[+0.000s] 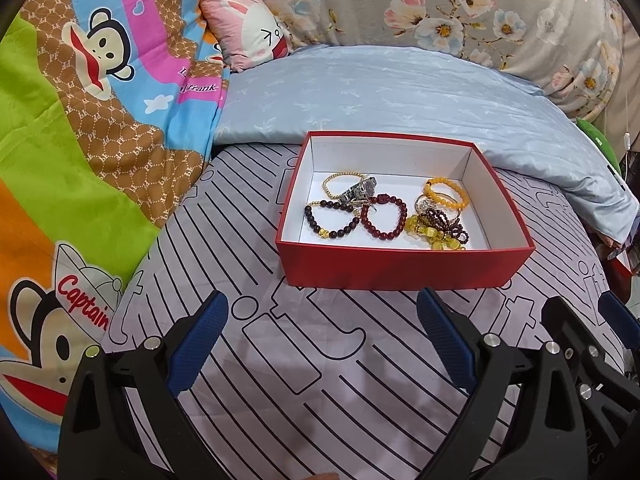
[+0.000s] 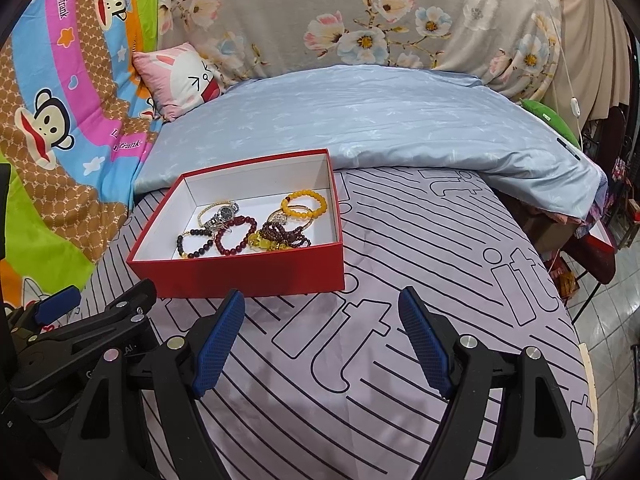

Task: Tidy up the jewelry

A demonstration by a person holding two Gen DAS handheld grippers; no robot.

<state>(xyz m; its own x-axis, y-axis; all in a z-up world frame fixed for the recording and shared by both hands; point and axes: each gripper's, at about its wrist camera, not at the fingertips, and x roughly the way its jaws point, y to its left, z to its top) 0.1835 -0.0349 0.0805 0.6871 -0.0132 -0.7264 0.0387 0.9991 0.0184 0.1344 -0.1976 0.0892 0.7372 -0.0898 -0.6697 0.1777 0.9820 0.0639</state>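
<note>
**Both tongs wide and empty before a box of jewelry**

Blue-padded black tongs fill the foreground: the left gripper (image 1: 322,340) and the right gripper (image 2: 322,340) each hang just above the bed with fingers spread wide and nothing between them.

Under them lies the lilac bedsheet printed with black stripes and letter outlines (image 1: 304,360), with a pale blue quilt (image 1: 392,92) folded behind it. On the sheet, just ahead of both tongs, sits the open red cardboard box with a white lining (image 1: 404,266).

All the jewelry in view lies inside that box, loosely heaped on its floor: a silver metal wristwatch (image 1: 362,191) over a thin gold-bead bracelet (image 1: 332,181), a dark brown bead bracelet with a gold charm (image 1: 330,222), a dark red bead bracelet (image 1: 383,218) touching it, an orange bead bracelet (image 1: 446,196) towards the back right, and a tangle of yellow and maroon beads (image 1: 438,228) at the front right.

No jewelry shows on the sheet outside the box. That fits either pieces gathered and the job near its close, or a heap waiting to be sorted out; the pictures do not settle which. Any pick from the tangle would call for a narrow, careful pinch on a single strand.
</note>
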